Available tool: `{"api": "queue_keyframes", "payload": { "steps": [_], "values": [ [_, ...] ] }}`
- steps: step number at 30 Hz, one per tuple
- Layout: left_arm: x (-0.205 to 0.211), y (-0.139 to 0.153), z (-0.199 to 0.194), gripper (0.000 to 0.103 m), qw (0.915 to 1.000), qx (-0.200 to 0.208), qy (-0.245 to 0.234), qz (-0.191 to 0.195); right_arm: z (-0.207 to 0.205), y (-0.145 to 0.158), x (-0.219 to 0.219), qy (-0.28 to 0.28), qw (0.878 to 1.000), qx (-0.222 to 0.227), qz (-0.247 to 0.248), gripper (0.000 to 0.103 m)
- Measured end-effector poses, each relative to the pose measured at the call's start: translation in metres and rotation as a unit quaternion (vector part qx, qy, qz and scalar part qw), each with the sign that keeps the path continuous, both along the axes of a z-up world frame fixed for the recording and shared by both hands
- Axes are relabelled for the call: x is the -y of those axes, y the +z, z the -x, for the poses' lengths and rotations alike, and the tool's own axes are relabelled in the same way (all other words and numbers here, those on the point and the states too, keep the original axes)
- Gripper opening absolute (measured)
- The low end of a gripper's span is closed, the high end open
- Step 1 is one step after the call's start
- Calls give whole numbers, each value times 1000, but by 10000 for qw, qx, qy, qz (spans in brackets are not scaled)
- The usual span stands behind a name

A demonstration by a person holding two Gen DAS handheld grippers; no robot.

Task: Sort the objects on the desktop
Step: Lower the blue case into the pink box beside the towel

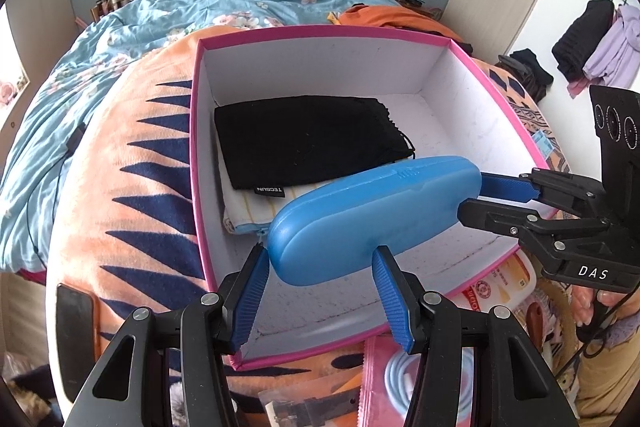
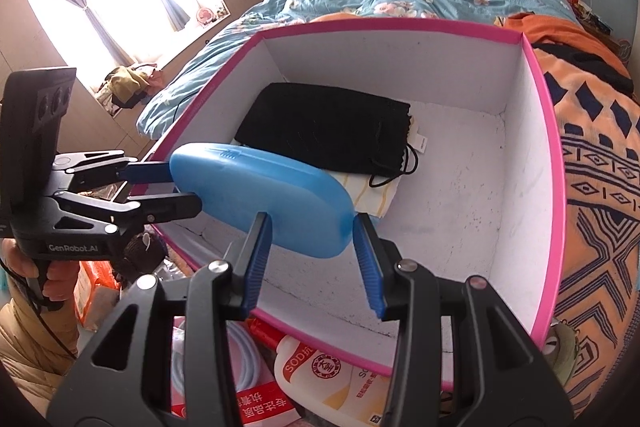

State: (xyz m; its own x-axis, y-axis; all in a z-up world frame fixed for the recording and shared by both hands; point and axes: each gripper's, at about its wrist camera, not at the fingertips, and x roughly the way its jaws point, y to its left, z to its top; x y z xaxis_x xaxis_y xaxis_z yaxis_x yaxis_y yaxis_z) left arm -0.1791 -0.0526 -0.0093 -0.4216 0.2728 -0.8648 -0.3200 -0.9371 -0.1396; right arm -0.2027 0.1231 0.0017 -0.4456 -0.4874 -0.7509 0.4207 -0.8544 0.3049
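Blue oval plastic case (image 1: 372,215) held over pink-rimmed white cardboard box (image 1: 500,95), left gripper (image 1: 320,291) and right gripper (image 2: 312,255) each clamping one end. Risk: uneven release tips case onto black fabric pouch (image 1: 308,139) or box wall.

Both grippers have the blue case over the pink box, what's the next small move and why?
Probably lower the blue case onto the bare floor of the pink box: the left gripper and right gripper each clamp an end, beside the black pouch.
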Motion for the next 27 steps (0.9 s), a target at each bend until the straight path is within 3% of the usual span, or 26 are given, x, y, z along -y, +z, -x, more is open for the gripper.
{"api": "queue_keyframes", "payload": {
  "steps": [8,16,27],
  "values": [
    [-19,-6,8,54,9972,177,-194,694,9,-11,0,47,9995,308,52,45],
    [-33,-18,23,53,9916,489,-353,1145,22,-20,-3,69,9978,657,9,45],
    [-40,-22,31,54,9880,744,-591,1220,42,-35,5,230,9932,1095,-306,43]
  ]
}}
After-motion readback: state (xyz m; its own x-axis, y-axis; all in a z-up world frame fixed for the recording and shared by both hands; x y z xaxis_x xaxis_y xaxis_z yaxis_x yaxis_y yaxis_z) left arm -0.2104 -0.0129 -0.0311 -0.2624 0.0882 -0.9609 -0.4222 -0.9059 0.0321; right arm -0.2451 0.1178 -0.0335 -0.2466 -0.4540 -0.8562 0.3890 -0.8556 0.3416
